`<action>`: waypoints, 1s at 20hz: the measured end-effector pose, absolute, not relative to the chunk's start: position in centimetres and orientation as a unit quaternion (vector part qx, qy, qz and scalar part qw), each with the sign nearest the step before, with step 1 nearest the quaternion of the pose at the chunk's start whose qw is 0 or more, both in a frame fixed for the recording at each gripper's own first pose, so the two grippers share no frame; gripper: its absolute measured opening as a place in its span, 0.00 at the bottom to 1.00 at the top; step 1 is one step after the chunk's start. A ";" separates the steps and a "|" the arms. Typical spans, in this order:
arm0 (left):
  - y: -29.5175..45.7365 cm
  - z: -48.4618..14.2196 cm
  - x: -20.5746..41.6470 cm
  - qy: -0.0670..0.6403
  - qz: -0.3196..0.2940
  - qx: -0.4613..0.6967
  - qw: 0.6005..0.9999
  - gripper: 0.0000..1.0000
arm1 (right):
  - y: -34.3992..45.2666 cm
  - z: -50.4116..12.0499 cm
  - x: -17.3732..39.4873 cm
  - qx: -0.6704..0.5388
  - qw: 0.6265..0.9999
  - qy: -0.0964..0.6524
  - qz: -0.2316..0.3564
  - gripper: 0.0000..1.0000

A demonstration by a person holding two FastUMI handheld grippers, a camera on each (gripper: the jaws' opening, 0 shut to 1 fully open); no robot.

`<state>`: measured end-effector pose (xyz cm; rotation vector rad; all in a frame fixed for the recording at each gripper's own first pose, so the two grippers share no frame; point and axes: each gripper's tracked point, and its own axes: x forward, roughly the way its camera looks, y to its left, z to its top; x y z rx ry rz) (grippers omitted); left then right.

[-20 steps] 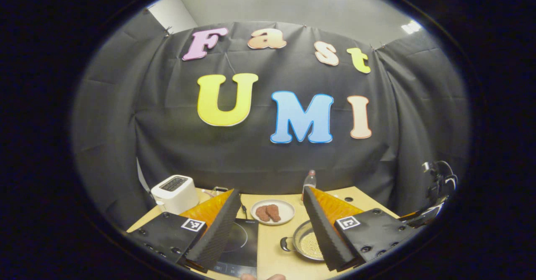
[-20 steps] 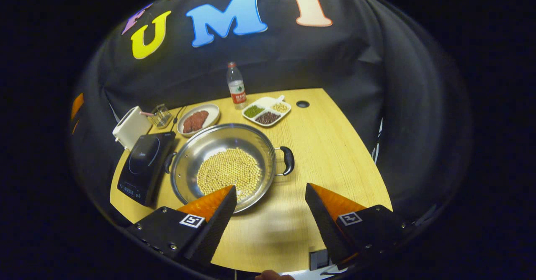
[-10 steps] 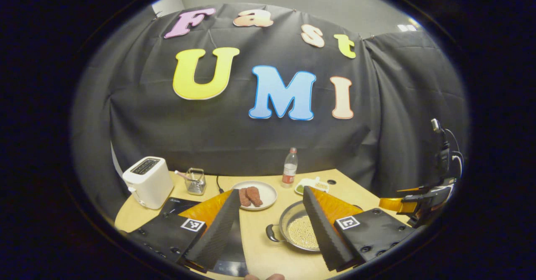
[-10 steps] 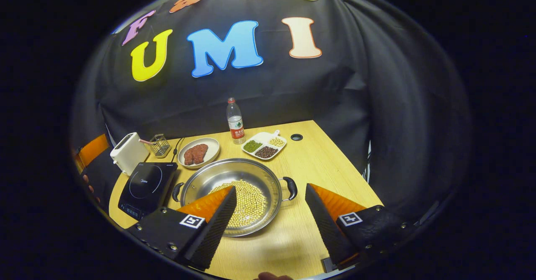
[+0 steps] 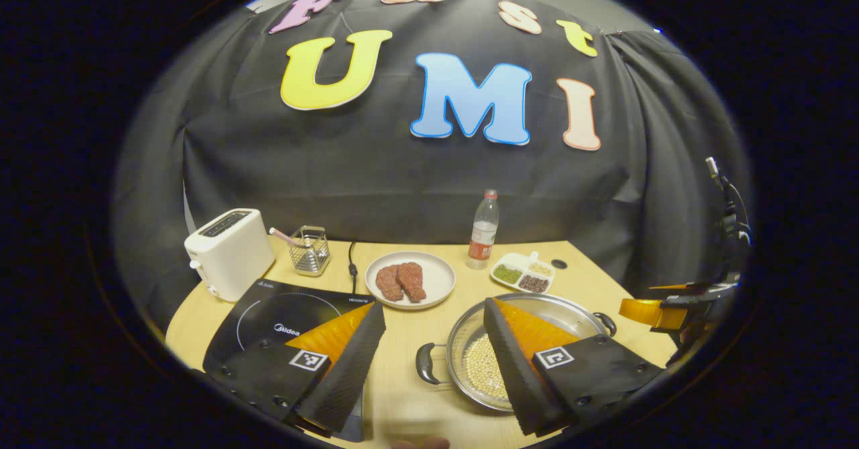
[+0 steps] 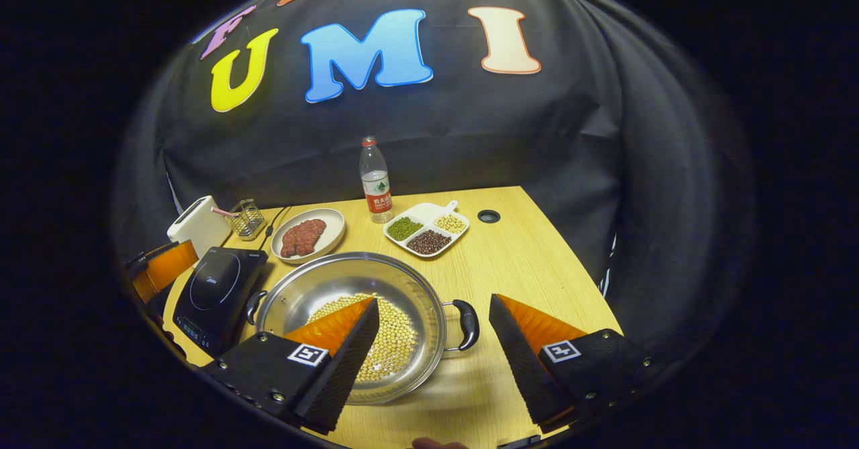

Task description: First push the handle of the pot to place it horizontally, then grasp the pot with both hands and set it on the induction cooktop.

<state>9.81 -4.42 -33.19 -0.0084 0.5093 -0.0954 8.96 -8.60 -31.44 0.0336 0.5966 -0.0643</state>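
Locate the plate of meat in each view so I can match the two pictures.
Left gripper view: the plate of meat sits at centre, on the table beyond the gap between the gripper's own fingers, left of the water bottle.
Right gripper view: the plate of meat lies left of centre, behind the pot.
Shared landmark: the water bottle, standing just right of the plate in both.
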 end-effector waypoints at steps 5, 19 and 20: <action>-5.1 -39.1 10.9 0.293 -0.032 0.013 0.955 0.96 | -10.0 -36.1 11.2 0.029 0.941 0.336 -0.029 1.00; -5.2 -48.5 11.7 0.361 -0.055 0.016 0.931 0.99 | -11.1 -43.2 12.7 0.010 0.922 0.386 -0.036 0.86; -5.1 -48.9 11.6 0.363 -0.056 0.020 0.930 0.99 | -10.8 -43.4 12.7 0.018 0.921 0.389 -0.032 0.81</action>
